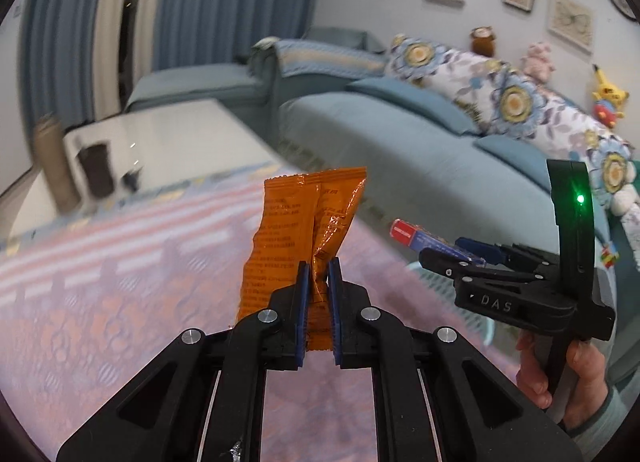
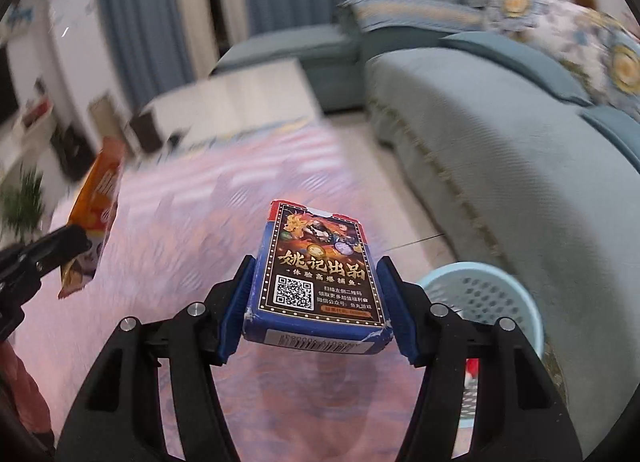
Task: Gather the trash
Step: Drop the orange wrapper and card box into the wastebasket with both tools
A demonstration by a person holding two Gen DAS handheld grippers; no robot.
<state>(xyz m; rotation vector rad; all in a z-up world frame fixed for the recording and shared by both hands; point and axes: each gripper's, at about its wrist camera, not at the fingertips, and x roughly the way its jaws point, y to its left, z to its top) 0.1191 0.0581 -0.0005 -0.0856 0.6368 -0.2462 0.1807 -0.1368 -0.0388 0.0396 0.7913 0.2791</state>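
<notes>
Your left gripper (image 1: pixel 319 276) is clenched on a crinkly orange foil wrapper (image 1: pixel 304 222), pinched by its lower edge so it stands upright above the pink patterned rug (image 1: pixel 120 282). Your right gripper (image 2: pixel 314 302) grasps a stiff, glossy blue card box (image 2: pixel 316 274) by its long sides, held flat. A pale blue perforated plastic basket (image 2: pixel 492 298) waits near right beside the sofa (image 2: pixel 500 142), likely their destination.

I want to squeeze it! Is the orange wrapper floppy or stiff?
Probably floppy: the orange wrapper is creased and pinched thin where the left gripper clamps it. Likely light too, since it stands up above the gripper. Its shiny film may be slippery.
</notes>
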